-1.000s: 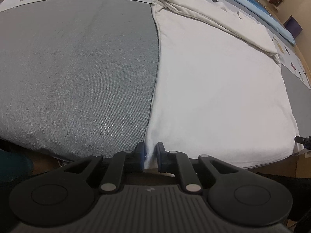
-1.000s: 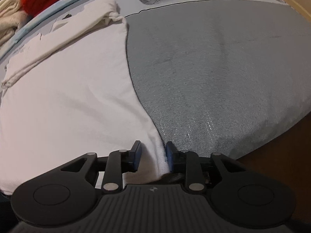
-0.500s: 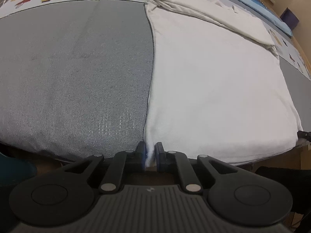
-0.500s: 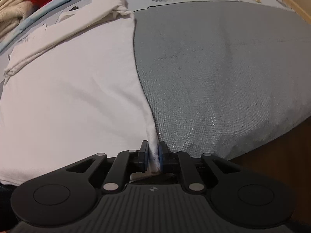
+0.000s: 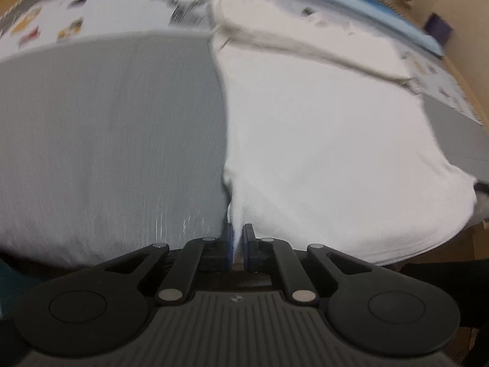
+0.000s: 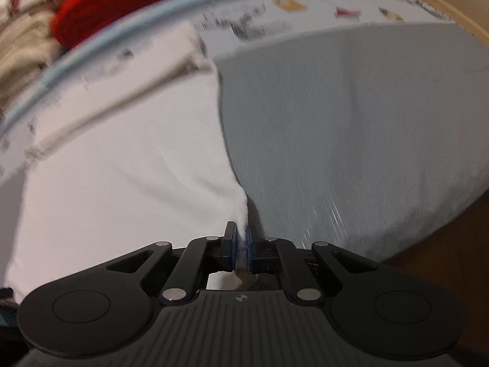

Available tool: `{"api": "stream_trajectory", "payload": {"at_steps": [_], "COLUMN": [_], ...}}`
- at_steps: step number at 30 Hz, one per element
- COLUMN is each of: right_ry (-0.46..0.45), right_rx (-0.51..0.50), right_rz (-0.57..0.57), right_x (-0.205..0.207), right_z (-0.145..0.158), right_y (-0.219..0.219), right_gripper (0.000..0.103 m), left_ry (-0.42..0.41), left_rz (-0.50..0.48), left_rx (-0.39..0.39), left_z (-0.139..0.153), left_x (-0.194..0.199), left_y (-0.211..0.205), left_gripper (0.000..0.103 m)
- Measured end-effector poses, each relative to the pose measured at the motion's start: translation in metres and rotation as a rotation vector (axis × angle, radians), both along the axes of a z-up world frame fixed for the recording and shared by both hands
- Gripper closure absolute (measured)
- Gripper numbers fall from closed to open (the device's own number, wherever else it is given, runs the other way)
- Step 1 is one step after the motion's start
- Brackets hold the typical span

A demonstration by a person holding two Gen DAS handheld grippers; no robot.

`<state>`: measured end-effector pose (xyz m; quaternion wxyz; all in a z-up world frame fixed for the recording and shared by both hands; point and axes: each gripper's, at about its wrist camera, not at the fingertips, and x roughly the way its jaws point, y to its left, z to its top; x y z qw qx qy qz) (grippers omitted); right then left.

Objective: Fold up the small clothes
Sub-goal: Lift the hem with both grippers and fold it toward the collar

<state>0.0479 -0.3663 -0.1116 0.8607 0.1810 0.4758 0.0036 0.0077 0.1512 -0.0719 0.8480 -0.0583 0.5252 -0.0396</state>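
Note:
A white garment [image 5: 321, 153] lies flat on a grey mat [image 5: 107, 137], with a folded band along its far edge. My left gripper [image 5: 237, 244] pinches the garment's near left corner, and the cloth rises in a small peak into its closing jaws. In the right wrist view the same white garment [image 6: 122, 168] fills the left half and the grey mat [image 6: 351, 122] the right. My right gripper [image 6: 241, 244] has the near right corner squeezed between its blue pads, its jaws still closing. Both corners are lifted a little off the mat.
A printed sheet [image 5: 122, 15] with a light blue border [image 6: 107, 39] lies beyond the mat. A red cloth [image 6: 116, 0] and beige folded clothes [image 6: 21, 46] are piled at the back. A purple box [image 5: 440, 27] stands far right. The mat's near edge drops off below the grippers.
The right jaws, apart around the corner a second ago, have closed on it. Both grippers have risen, pulling the two near corners up into peaks. The view is now blurred by motion.

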Motion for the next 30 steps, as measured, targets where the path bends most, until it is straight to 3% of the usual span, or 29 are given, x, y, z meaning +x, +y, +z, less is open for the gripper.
{"api": "stream_trajectory", "payload": {"at_steps": [5, 10, 16, 20, 24, 26, 30], "right_ry": [-0.160, -0.261, -0.406, -0.398, -0.350, -0.316, -0.222], "right_rx": [0.085, 0.172, 0.247, 0.300, 0.265, 0.257, 0.152], "right_rz": [-0.003, 0.022, 0.058, 0.009, -0.031, -0.050, -0.014], "right_x": [-0.011, -0.043, -0.099, -0.096, -0.040, 0.000, 0.079], "right_z": [0.051, 0.096, 0.139, 0.139, 0.127, 0.117, 0.086], "right_y": [-0.013, -0.034, -0.056, -0.070, -0.072, -0.070, -0.050], "right_gripper": [0.097, 0.098, 0.098, 0.100, 0.103, 0.103, 0.103], "left_ry": [-0.113, -0.212, -0.262, -0.259, -0.234, -0.179, -0.056], "left_rz": [-0.044, -0.111, -0.042, 0.012, 0.067, 0.097, 0.061], "left_rx": [-0.051, -0.072, -0.217, -0.280, -0.275, -0.276, -0.139], "left_z": [0.062, 0.125, 0.164, 0.163, 0.141, 0.117, 0.063], "left_x": [-0.014, -0.050, -0.085, -0.064, 0.002, 0.050, 0.129], "left_y": [0.007, 0.019, 0.055, 0.070, 0.078, 0.079, 0.073], "left_gripper": [0.097, 0.098, 0.098, 0.098, 0.098, 0.098, 0.097]}}
